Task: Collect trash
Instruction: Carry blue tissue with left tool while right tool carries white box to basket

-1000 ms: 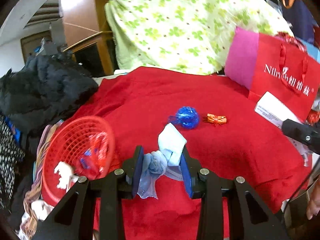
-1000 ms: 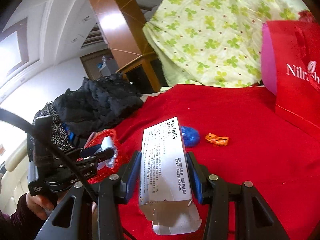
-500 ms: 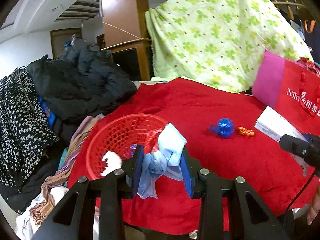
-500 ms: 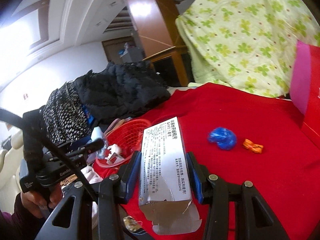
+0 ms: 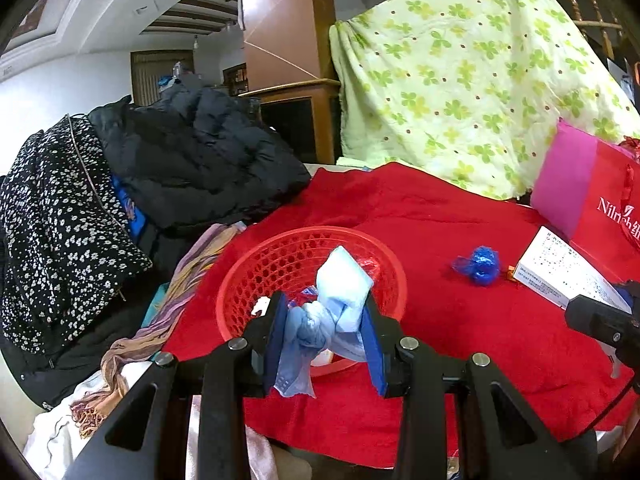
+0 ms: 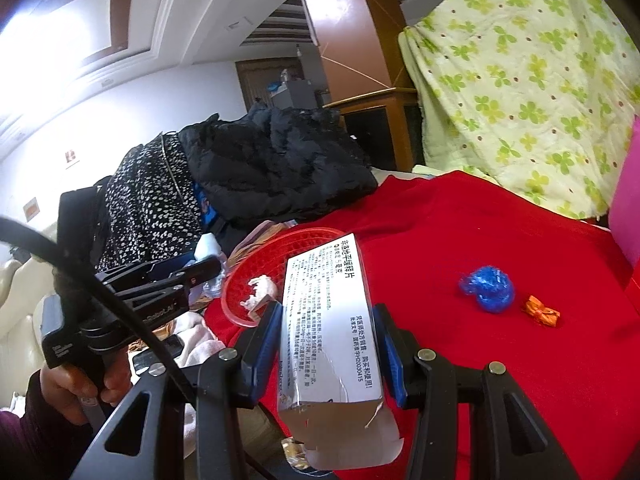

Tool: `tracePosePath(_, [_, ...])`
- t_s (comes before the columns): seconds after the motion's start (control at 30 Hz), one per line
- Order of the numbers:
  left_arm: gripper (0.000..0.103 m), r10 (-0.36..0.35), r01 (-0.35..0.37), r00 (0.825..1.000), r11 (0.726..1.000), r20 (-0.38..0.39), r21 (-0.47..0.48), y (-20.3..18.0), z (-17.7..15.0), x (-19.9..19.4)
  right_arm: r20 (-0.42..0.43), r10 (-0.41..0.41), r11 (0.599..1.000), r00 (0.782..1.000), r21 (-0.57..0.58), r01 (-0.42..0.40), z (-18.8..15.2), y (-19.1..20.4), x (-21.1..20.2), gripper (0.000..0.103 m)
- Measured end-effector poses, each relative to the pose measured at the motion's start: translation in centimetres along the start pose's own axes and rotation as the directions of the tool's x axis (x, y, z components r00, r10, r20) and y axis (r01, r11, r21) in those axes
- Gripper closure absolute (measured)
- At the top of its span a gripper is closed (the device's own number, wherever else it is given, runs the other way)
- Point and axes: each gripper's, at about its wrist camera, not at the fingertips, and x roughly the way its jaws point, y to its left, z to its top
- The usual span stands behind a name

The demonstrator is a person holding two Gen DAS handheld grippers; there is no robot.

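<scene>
My left gripper (image 5: 326,332) is shut on a crumpled light blue mask (image 5: 332,308) and holds it above the near rim of the red mesh basket (image 5: 256,276). The basket holds white crumpled paper (image 6: 260,290) and other scraps. My right gripper (image 6: 328,344) is shut on a white printed medicine box (image 6: 328,320), held above the red cloth to the right of the basket (image 6: 264,264). A blue crumpled wrapper (image 5: 478,264) and an orange candy wrapper (image 6: 540,311) lie on the red cloth.
A red cloth (image 5: 440,216) covers the table. Black and dotted coats (image 5: 160,168) pile at the left. A red and pink paper bag (image 5: 592,200) stands at the right, a green flowered sheet (image 5: 460,60) behind. A scarf (image 5: 160,320) hangs off the left edge.
Both grippers have swung left toward the basket with their loads. The basket now sits directly beyond my left gripper; the blue and orange wrappers have shifted to the right in view.
</scene>
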Motion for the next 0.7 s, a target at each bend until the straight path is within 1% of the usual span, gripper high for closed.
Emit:
tracePosePath(0.33, [0.065,0.034,-0.035,0.999,0.999,-0.007,-0.024,1.4,-0.6,0.2,-0.016,0.037,0.997,0.999,-0.06,-0.037,0.7,2.9,1.8,0.055])
tracePosePath(0.7, [0.065,0.06,-0.061,0.998,0.997,-0.022,-0.05,2.9,-1.2,0.8,-0.042,0.052,0.995,0.998,-0.083,-0.056,0.8,4.4,3.5,0.055])
